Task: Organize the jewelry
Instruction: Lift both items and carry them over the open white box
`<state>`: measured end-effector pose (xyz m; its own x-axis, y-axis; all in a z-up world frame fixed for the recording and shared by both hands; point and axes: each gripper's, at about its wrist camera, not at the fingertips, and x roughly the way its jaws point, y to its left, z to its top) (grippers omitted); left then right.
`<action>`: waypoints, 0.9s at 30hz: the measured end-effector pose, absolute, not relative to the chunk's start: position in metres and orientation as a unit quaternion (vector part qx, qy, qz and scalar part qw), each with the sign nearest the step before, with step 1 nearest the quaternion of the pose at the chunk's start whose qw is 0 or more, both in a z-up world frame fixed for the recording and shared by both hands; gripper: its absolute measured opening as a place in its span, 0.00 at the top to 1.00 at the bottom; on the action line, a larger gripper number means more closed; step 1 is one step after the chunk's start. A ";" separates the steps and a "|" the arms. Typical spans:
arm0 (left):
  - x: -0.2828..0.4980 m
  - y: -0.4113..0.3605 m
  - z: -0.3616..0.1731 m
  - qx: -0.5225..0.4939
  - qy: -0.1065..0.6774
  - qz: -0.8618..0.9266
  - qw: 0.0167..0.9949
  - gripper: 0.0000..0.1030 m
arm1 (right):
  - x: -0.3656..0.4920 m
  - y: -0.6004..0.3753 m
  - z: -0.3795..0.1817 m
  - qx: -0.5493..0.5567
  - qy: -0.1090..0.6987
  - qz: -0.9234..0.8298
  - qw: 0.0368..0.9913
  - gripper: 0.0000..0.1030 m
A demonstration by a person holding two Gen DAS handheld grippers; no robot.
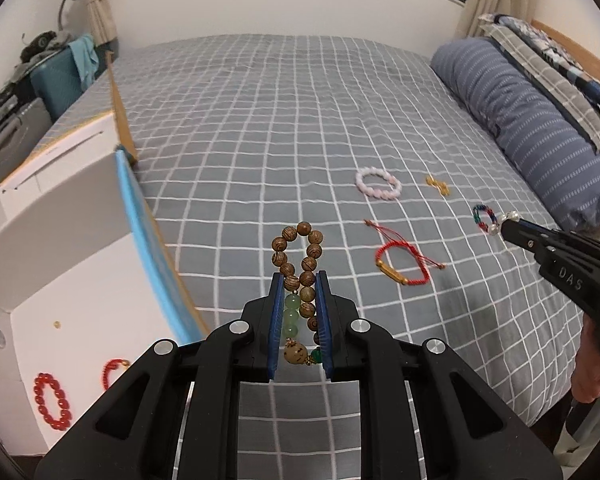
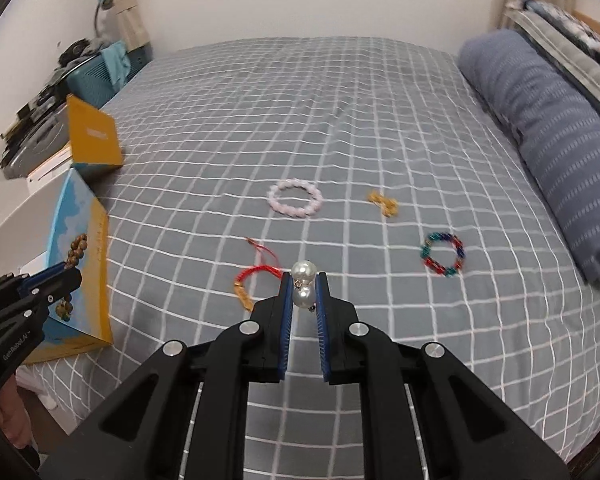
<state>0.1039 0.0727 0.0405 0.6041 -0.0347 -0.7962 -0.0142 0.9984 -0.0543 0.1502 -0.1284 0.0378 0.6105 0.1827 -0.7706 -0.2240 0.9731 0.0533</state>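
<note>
My left gripper (image 1: 299,280) is shut on a wooden bead bracelet (image 1: 300,256) with green beads, held above the bed beside the open box (image 1: 80,240). It also shows in the right wrist view (image 2: 66,276). My right gripper (image 2: 303,280) is shut on pearl earrings (image 2: 303,276), above the bed; it shows in the left wrist view (image 1: 504,222). On the bedspread lie a pink bead bracelet (image 2: 295,197), a red cord bracelet (image 2: 256,276), a gold piece (image 2: 384,203) and a multicoloured bracelet (image 2: 443,255).
The white inside of the box holds a red bead bracelet (image 1: 52,402) and another red piece (image 1: 112,370). A blue striped pillow (image 2: 548,136) lies along the right. A yellow box flap (image 2: 94,136) stands at the left. A suitcase (image 1: 56,80) sits beyond the bed.
</note>
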 end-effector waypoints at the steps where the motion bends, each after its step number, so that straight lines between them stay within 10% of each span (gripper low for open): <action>1: 0.103 0.075 0.042 -0.029 0.444 -0.002 0.896 0.85 | 0.150 -0.123 0.040 -0.029 0.424 0.119 0.897 0.90; 27: 0.040 0.194 0.083 -0.087 0.406 0.115 0.902 0.85 | 0.125 0.024 0.087 -0.085 0.373 0.248 0.890 0.90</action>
<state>0.0397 0.1945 0.0829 0.6433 0.1358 -0.7535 -0.2777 0.9585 -0.0643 0.1250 0.0244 0.0867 0.5990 0.3786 -0.7056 -0.5052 0.8623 0.0338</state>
